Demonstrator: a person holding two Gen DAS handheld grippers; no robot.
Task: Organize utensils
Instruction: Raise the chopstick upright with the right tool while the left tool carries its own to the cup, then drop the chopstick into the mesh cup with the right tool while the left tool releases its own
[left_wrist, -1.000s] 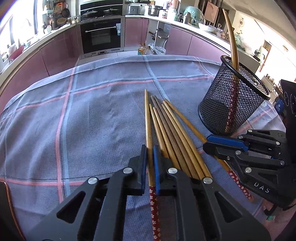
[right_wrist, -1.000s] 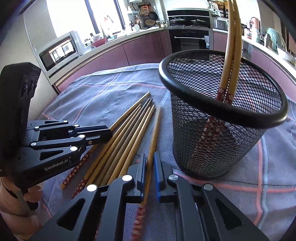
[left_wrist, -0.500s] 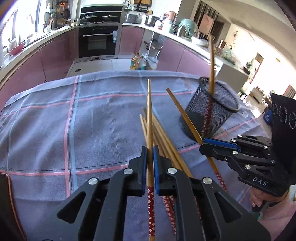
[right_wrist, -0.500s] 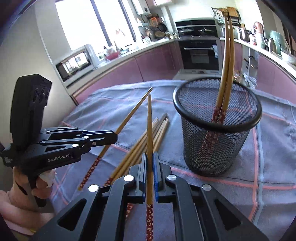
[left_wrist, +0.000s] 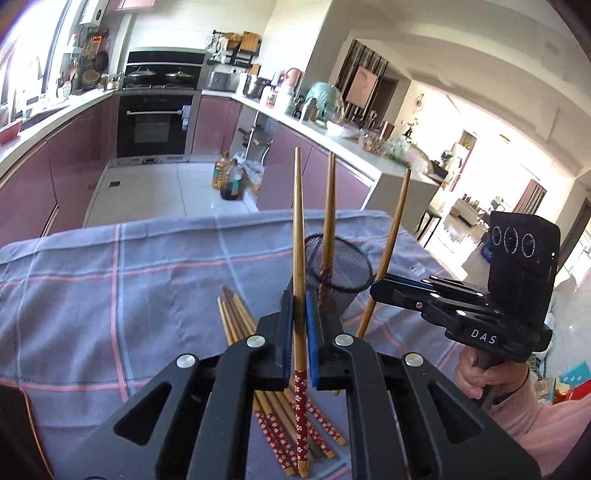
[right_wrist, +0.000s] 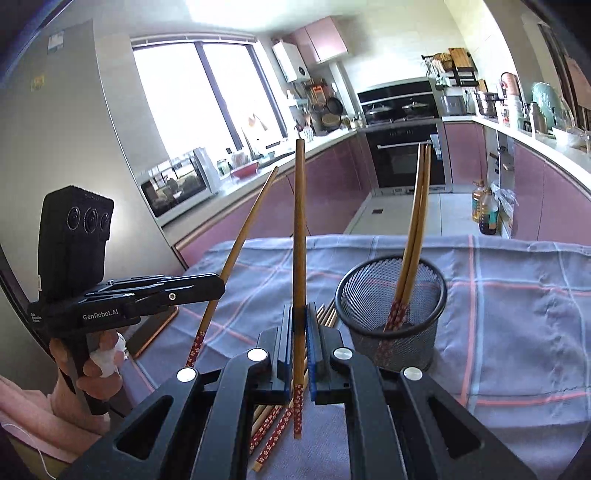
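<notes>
While basket stands, both grippers clamp chopsticks

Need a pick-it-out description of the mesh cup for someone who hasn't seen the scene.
Start from the table under the blue-grey checked cloth with pink lines. Near its middle, right of the loose chopsticks lying flat, stands the mesh cup. It is the only container on the cloth: round, black wire mesh with a solid black rim, with two chopsticks in the cup sticking up, red-patterned ends down.

Bright window glare, fisheye-warped dark edges
</notes>
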